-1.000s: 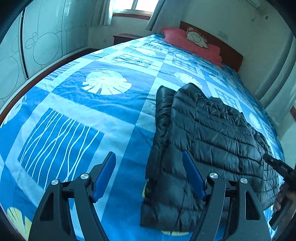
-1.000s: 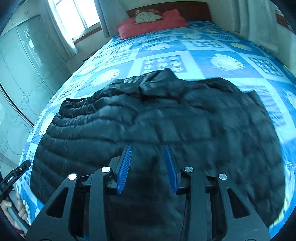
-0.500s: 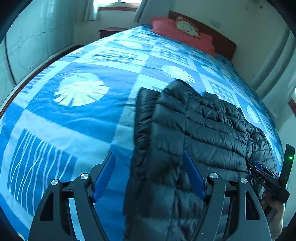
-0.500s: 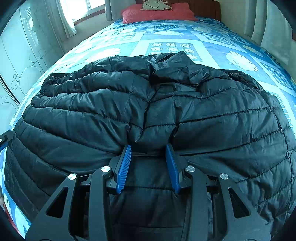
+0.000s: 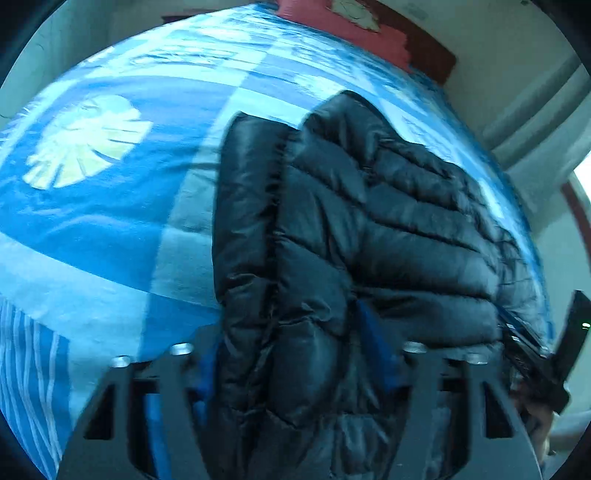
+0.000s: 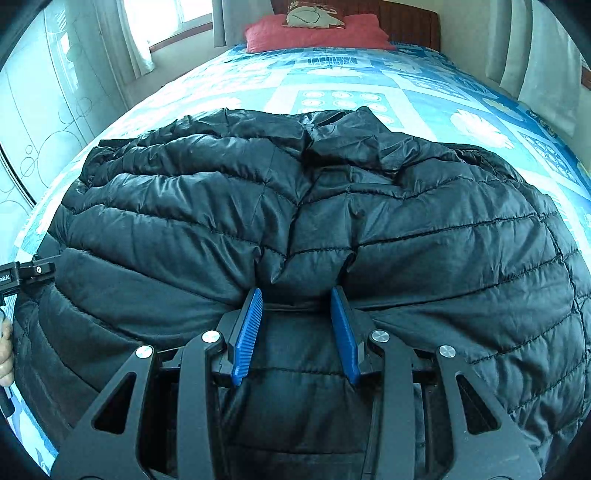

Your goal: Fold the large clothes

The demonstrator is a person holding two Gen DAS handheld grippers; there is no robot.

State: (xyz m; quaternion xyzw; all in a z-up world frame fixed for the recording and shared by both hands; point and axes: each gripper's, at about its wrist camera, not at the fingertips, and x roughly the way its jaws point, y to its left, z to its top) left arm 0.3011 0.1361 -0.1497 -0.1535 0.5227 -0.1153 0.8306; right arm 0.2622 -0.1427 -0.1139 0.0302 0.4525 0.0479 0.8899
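A black quilted puffer jacket [image 5: 369, 221] lies folded on a bed with a blue patterned cover [image 5: 92, 206]. My left gripper [image 5: 291, 354] is open, its blue fingers straddling the jacket's near left edge, with fabric bulging between them. In the right wrist view the jacket [image 6: 295, 206] fills most of the frame. My right gripper [image 6: 297, 314] is open with its fingers pushed against the jacket's near edge, padding bunched between the fingertips. The right gripper's black body shows at the right edge of the left wrist view [image 5: 535, 354].
Red pillows [image 6: 314, 35] and a dark wooden headboard [image 6: 406, 22] stand at the far end of the bed. Curtains [image 6: 535, 48] hang on the right. A window [image 6: 162, 18] and frosted wardrobe doors [image 6: 48, 110] are on the left.
My left gripper has pushed forward onto the jacket's left edge, so fabric now sits between its fingers. My right gripper stays pressed into the near edge, slightly further in.
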